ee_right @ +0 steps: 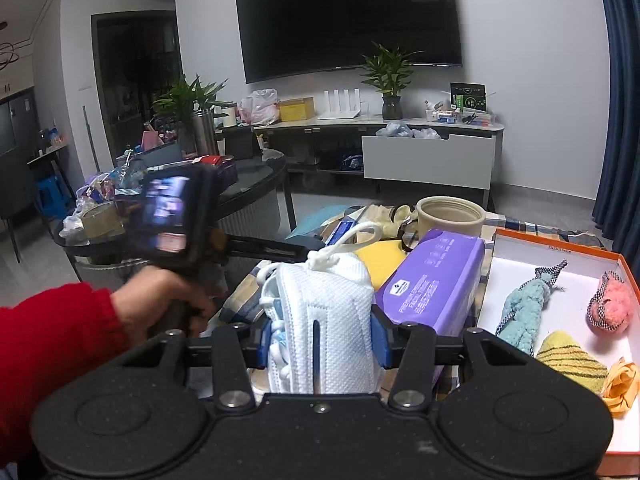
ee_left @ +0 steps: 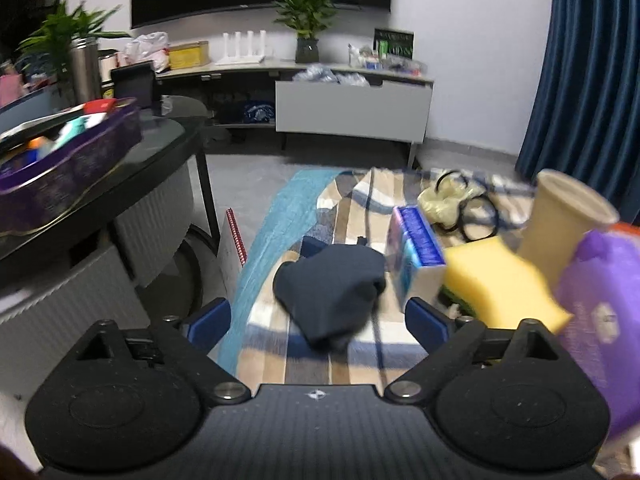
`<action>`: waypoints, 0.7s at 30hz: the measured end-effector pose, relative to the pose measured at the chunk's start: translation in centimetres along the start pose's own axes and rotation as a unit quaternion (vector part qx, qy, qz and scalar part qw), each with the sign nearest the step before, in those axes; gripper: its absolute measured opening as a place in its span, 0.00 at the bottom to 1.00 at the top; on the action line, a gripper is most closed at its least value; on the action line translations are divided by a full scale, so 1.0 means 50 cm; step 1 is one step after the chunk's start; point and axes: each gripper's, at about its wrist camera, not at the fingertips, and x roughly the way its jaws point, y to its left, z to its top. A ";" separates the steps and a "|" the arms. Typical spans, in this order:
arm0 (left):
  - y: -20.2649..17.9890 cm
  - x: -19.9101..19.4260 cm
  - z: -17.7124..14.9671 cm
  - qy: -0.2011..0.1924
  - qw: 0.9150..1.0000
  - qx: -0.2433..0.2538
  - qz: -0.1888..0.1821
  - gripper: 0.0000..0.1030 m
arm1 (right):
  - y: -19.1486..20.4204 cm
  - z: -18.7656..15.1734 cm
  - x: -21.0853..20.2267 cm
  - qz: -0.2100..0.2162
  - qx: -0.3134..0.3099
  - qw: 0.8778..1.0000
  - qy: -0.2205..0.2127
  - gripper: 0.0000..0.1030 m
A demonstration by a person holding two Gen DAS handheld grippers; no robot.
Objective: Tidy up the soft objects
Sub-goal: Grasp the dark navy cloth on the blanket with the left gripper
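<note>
held item: a white mesh-fabric pouch with a knotted white cord loop (ee_right: 324, 320), upright between the blue pads of the right hand-held gripper (ee_right: 320, 340), which presses on both of its flanks at a middling width
destination: an open shallow box, orange outside and white inside (ee_right: 560, 256), just right of the held pouch; it already holds a light-blue knitted rope toy (ee_right: 524, 312), a pink fluffy pom-pom toy (ee_right: 612, 308), a yellow striped knitted piece (ee_right: 572, 360) and an orange ribbon curl (ee_right: 620, 384)
step in hand: by my reading, carrying the gripped pouch toward the box with the other soft items
next candidate: a dark navy bunched cloth (ee_left: 332, 296) lying on the checked blue-and-beige blanket (ee_left: 280, 356), straight ahead of the left hand-held gripper (ee_left: 318, 316)
left hand-held gripper state: jaws wide, nothing between the pads, not touching the cloth
neighbours: a purple soft pack of facial tissue (ee_right: 432, 276), a yellow sponge block (ee_left: 500, 284), a beige paper cup (ee_left: 560, 216) and a blue-and-white small box (ee_left: 416, 252), crowded just right of the cloth
next move calls for: swinging the pouch right over the box rim and opening above a bare white patch, clear of the toys; the left then needs to descend on the cloth's bulk
person: a red sleeve (ee_right: 56, 340) and a hand (ee_right: 160, 300) on the left handle
</note>
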 end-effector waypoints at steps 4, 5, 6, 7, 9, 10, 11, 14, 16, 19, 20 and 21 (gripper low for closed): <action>0.000 0.052 0.003 0.017 1.000 0.020 0.009 0.94 | -0.006 0.008 0.006 0.004 0.006 1.000 -0.002 0.54; 0.002 0.062 0.003 0.016 1.000 0.023 0.014 0.93 | -0.008 0.008 0.007 0.003 0.007 1.000 -0.002 0.54; 0.004 0.067 0.002 0.014 0.999 0.024 0.016 0.90 | -0.010 0.011 0.010 0.002 0.008 1.000 -0.002 0.54; 0.007 0.072 0.003 0.013 1.000 0.023 0.013 0.87 | -0.012 0.013 0.012 0.002 0.010 1.000 -0.002 0.54; 0.014 0.081 0.007 0.015 1.000 0.009 -0.004 0.66 | -0.013 0.015 0.014 -0.002 0.012 1.000 -0.002 0.54; 0.018 0.084 0.009 0.017 1.000 0.000 -0.017 0.61 | -0.014 0.017 0.015 -0.004 0.013 1.000 -0.002 0.54; 0.022 0.084 0.011 0.018 0.999 -0.008 -0.029 0.54 | -0.015 0.017 0.014 -0.005 0.014 1.000 -0.002 0.54; 0.019 0.068 0.010 0.012 0.999 -0.011 -0.041 0.38 | -0.013 0.024 0.016 -0.010 0.014 1.000 -0.004 0.54; 0.019 0.050 0.012 0.010 0.999 -0.016 -0.051 0.35 | -0.014 0.029 0.019 -0.012 0.013 1.000 -0.006 0.54; 0.020 0.010 0.013 0.001 0.998 -0.031 -0.056 0.33 | -0.016 0.037 0.026 -0.015 0.016 1.000 -0.007 0.54; 0.021 -0.010 0.013 -0.003 0.998 -0.038 -0.059 0.32 | -0.019 0.042 0.029 -0.014 0.017 1.000 -0.007 0.54; 0.022 -0.025 0.015 -0.006 0.997 -0.042 -0.061 0.31 | -0.019 0.045 0.033 -0.014 0.019 1.000 -0.007 0.54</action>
